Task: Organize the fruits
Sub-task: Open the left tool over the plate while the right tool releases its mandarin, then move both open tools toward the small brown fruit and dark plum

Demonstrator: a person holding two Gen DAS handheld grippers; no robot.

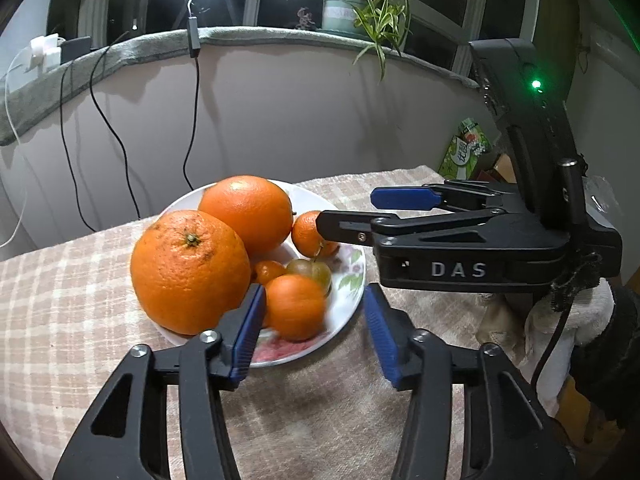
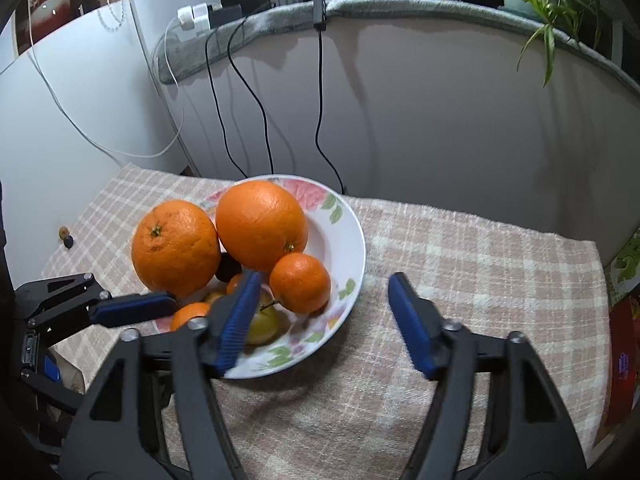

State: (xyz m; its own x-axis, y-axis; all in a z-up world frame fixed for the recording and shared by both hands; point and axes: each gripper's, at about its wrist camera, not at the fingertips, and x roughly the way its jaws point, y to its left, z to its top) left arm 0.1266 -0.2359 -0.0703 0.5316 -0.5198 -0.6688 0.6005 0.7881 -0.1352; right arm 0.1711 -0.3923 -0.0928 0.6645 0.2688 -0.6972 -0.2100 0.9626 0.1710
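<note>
A floral white plate (image 1: 352,280) (image 2: 344,240) on a checked cloth holds two large oranges (image 1: 190,272) (image 1: 246,210), small tangerines (image 1: 296,306) (image 1: 308,236) and a green-yellow plum (image 1: 312,270) (image 2: 266,322). My left gripper (image 1: 314,328) is open and empty at the plate's near rim, with the blurred near tangerine just beyond its fingers. My right gripper (image 2: 320,320) is open and empty over the plate's right edge; in the left wrist view it (image 1: 348,212) reaches in from the right, above the far tangerine. The left gripper's finger (image 2: 136,308) shows at the plate's left in the right wrist view.
A wall with a grey-padded ledge (image 1: 280,36) runs behind the table, with hanging black cables (image 1: 192,120), chargers (image 1: 44,54) and a potted plant (image 1: 360,4). A green packet (image 1: 464,148) stands at the right. Cloth (image 1: 560,320) lies at the table's right edge.
</note>
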